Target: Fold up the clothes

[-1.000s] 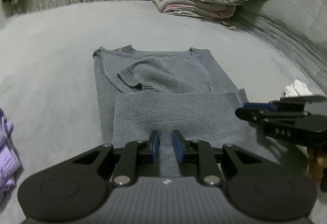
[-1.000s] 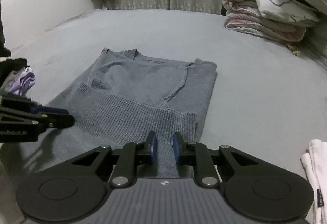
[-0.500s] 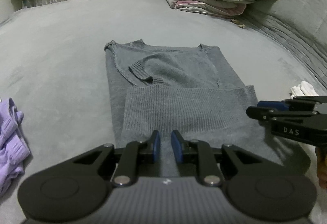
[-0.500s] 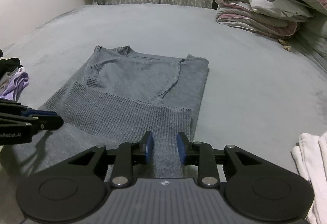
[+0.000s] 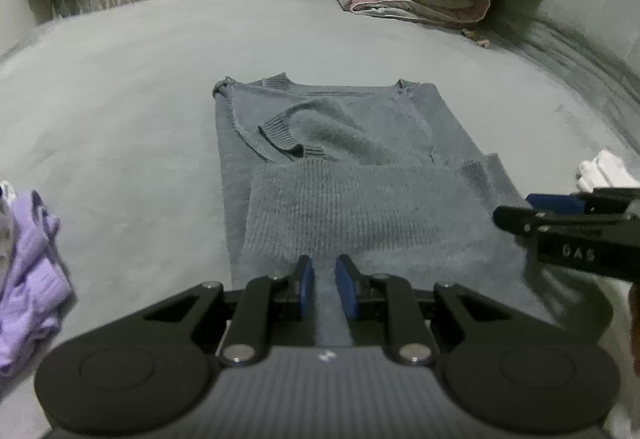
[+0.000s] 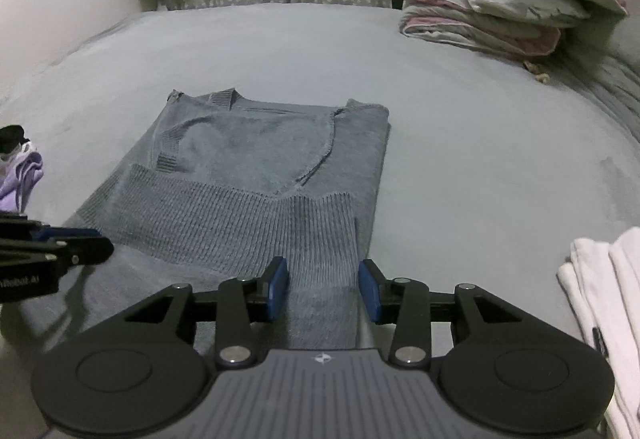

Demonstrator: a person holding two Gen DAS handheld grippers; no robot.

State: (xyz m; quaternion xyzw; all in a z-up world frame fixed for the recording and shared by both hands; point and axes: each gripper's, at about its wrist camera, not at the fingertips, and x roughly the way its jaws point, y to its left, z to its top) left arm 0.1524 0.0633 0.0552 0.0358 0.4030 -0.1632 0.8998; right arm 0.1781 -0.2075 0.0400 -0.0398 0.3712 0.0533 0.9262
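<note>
Grey bedding [image 6: 460, 159] carries the grey knitted sweater [image 6: 260, 175], hem folded up over its body. The left gripper [image 5: 322, 281] pinches the near fold; the right gripper [image 6: 323, 285] has just been opening, knit between its spread pads. Likely next: release left, then smooth.

A grey bed [image 6: 460, 127] bears a folded grey sweater [image 6: 260, 159]; purple clothes [image 5: 28, 271], white cloth [image 6: 600, 303] and stacked quilts [image 6: 488, 3] lie around it.

The sweater [image 6: 256, 175] lies mid-bed [image 6: 480, 159], bedding pile [image 6: 500, 7] behind, right.
</note>
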